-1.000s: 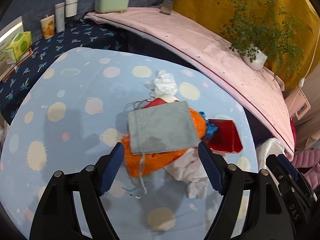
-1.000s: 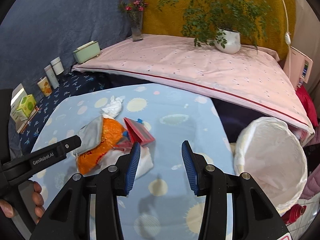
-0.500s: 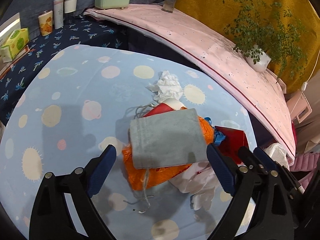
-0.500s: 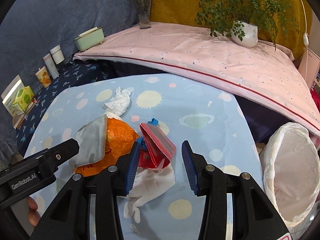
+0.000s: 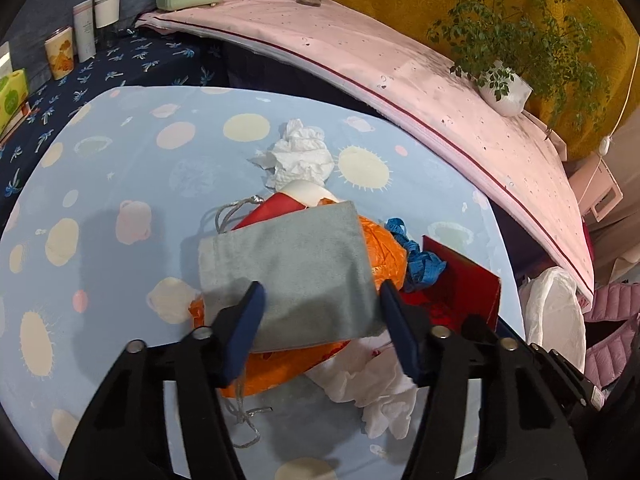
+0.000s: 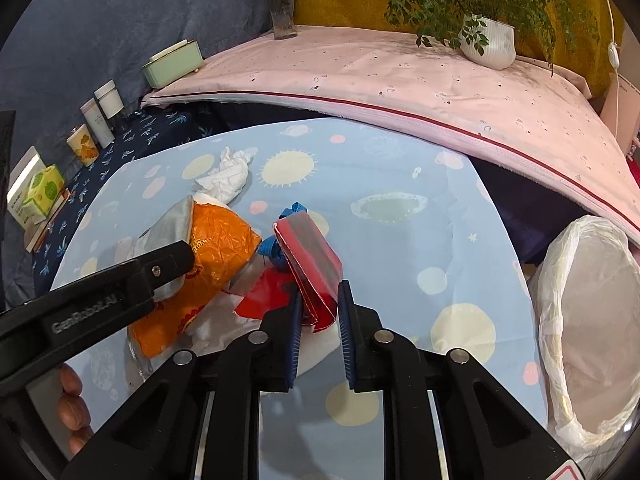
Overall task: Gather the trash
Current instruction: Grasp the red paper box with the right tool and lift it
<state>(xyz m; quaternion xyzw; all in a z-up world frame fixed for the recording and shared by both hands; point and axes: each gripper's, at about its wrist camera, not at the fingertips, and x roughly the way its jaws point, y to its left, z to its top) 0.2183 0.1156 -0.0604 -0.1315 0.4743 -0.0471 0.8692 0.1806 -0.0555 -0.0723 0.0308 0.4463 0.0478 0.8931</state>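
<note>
Trash sits heaped mid-table on the blue planet-print tablecloth (image 5: 120, 152), and both grippers are closing on separate pieces of it. In the left wrist view, the left gripper (image 5: 320, 312) straddles the near edge of a grey drawstring pouch (image 5: 288, 264) lying atop an orange crinkled bag (image 5: 384, 248); its jaws are narrowing with the pouch between them, though the pads do not look pressed home yet. In the right wrist view, the right gripper (image 6: 318, 316) has its blue pads tight against the near end of a folded red plastic bag (image 6: 310, 256), with a scrap of blue ribbon (image 6: 276, 248) at the bag's 10 o'clock. A crumpled white tissue (image 6: 228, 176) lies at the heap's 12 o'clock. The white-lined waste bin (image 6: 588, 320) stands at 3 o'clock, off the table's edge. This looks like the grasping step; next, each pinch probably needs firming before lifting and carrying toward the bin.
</note>
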